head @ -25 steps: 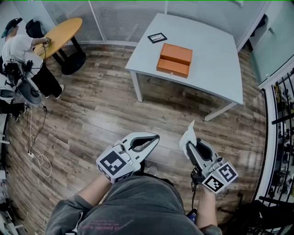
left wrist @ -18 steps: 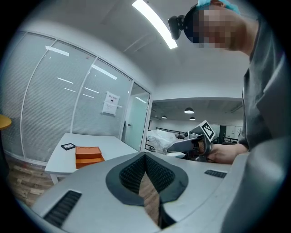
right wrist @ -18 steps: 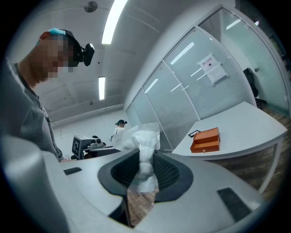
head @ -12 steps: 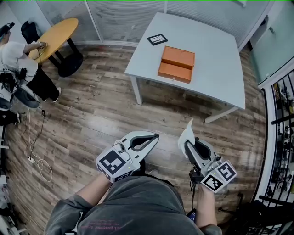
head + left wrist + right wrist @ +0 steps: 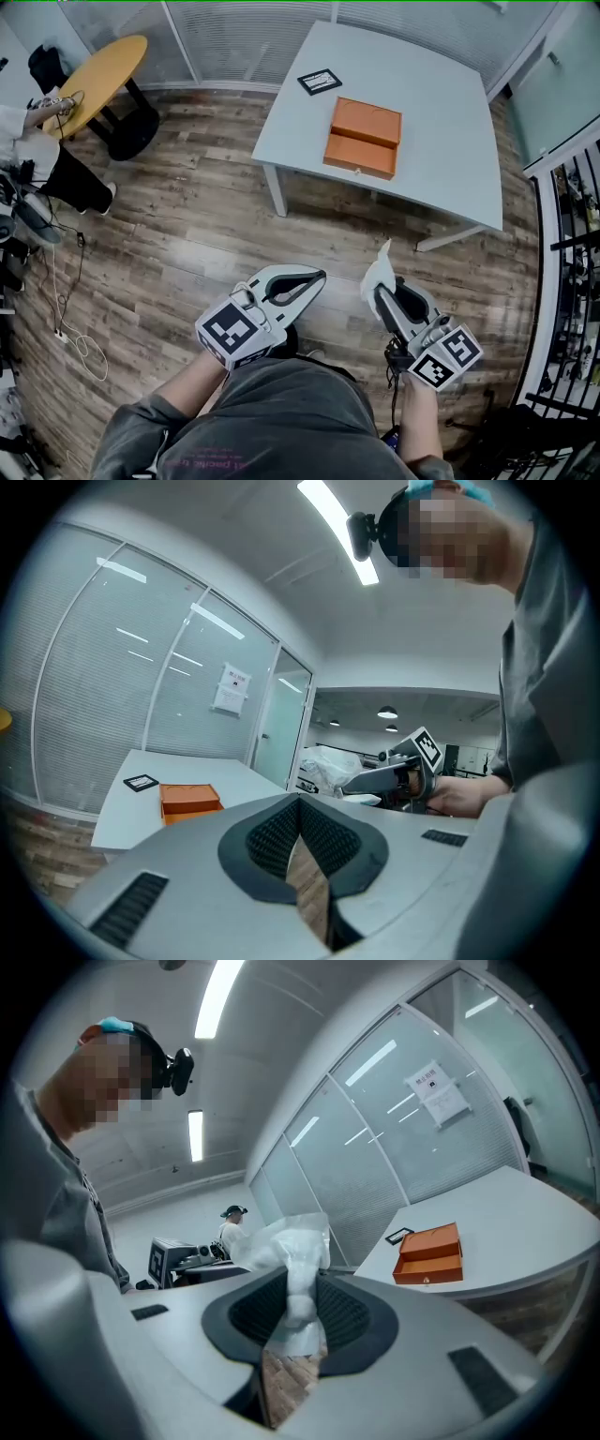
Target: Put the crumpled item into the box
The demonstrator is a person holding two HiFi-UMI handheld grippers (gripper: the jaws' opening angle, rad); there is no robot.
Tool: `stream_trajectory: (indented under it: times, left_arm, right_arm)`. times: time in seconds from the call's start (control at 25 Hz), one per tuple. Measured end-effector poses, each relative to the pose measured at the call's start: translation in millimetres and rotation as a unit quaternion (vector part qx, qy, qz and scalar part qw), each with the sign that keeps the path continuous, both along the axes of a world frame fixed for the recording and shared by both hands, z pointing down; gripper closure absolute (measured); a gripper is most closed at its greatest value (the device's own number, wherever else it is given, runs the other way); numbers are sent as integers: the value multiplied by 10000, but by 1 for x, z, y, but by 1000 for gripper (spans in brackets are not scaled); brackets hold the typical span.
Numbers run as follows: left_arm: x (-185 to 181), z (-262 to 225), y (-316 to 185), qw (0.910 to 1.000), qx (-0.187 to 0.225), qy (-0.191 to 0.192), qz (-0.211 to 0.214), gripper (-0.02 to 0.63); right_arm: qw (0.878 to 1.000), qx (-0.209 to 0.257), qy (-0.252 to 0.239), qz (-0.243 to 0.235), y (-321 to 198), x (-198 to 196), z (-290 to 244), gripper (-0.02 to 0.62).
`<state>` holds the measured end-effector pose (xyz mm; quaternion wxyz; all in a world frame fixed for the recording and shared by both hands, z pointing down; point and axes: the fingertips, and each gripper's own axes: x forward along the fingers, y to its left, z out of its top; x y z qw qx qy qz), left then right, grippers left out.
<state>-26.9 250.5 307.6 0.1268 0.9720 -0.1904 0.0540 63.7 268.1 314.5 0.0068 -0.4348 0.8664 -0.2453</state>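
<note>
Right gripper view shows the crumpled item (image 5: 292,1258), white and wrinkled, clamped between the jaws of the right gripper (image 5: 294,1309), held over the wooden floor (image 5: 187,234) and well apart from the orange box (image 5: 363,138). The box lies on the white table (image 5: 441,66) near a black-framed card (image 5: 320,81). The left gripper (image 5: 313,278) has its jaws together with nothing between them

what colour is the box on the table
The box is orange, clearest in the head view.
</note>
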Motion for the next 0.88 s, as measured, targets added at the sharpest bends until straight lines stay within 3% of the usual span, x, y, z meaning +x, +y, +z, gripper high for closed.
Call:
stream_trajectory:
  times: [0.88]
  left_arm:
    - [-42, -6, -110, 9998, 8, 15, 202, 594]
  right_arm:
    - [9996, -21, 4, 285, -101, -46, -5, 499]
